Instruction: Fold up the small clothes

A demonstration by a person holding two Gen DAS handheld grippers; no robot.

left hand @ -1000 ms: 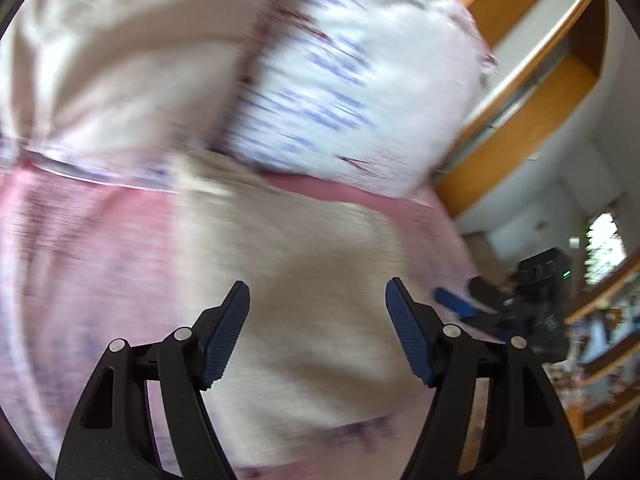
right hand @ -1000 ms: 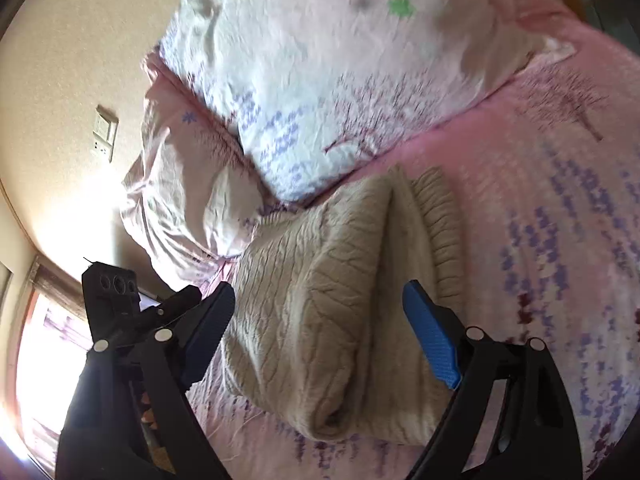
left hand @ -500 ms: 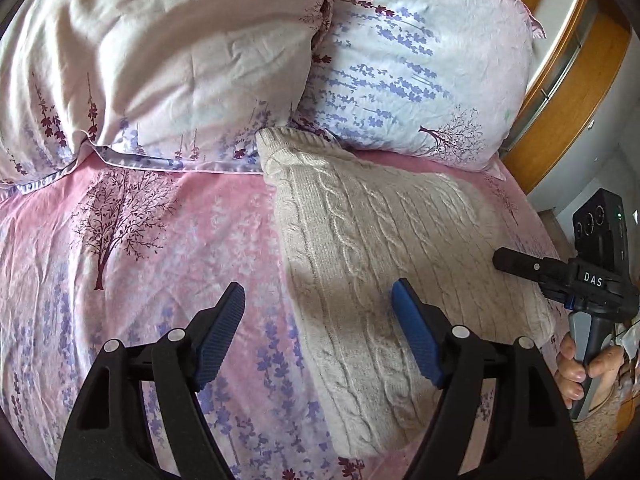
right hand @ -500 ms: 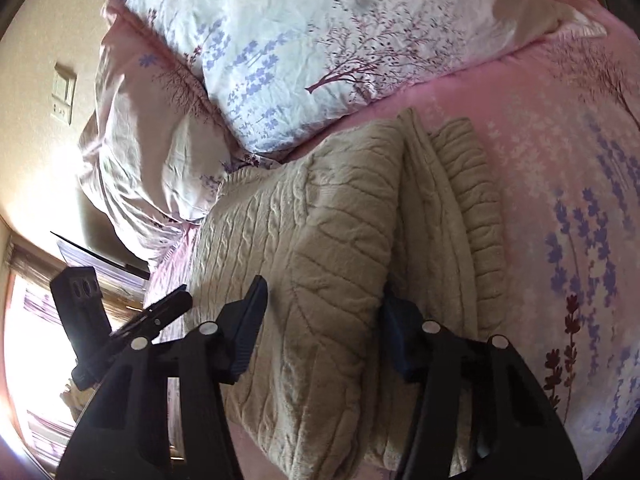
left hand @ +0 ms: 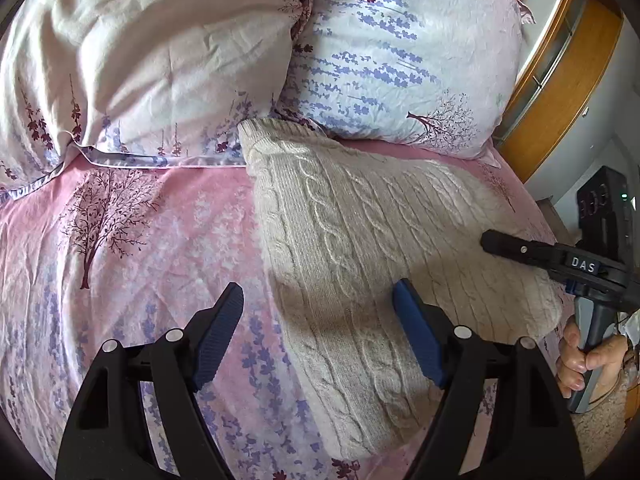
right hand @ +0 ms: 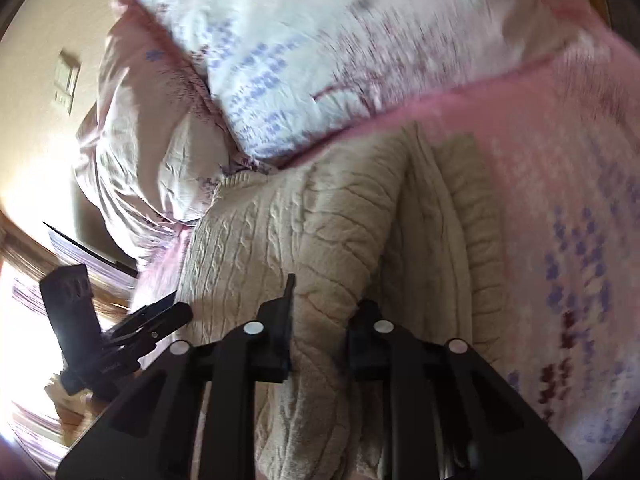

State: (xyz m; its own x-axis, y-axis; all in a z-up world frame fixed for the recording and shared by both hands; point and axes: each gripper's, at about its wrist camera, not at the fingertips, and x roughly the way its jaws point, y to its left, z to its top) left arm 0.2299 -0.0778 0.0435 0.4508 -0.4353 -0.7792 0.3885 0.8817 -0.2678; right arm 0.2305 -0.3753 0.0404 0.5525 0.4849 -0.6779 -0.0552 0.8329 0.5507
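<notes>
A cream cable-knit sweater (left hand: 360,220) lies folded on the pink floral bedsheet (left hand: 140,240), its top against the pillows. My left gripper (left hand: 318,290) hangs open over the sweater's left edge, one pad over the sheet and one over the knit, holding nothing. In the right wrist view the right gripper (right hand: 326,300) is closing, and a thick fold of the sweater (right hand: 320,220) is pinched between its pads. From the left wrist view, the right gripper (left hand: 490,242) reaches in over the sweater's right side, with a hand (left hand: 580,360) on its handle.
Two floral pillows (left hand: 140,60) (left hand: 400,52) lie across the head of the bed, just behind the sweater. A wooden bed frame (left hand: 560,92) runs at the right. A wall switch (right hand: 66,80) shows on the cream wall. The left gripper (right hand: 176,308) appears at lower left.
The right gripper's jaws went from wide apart around the sweater's folded edge to tight on a fold of it. The left gripper turned a little and stayed open over the sweater's left edge.
</notes>
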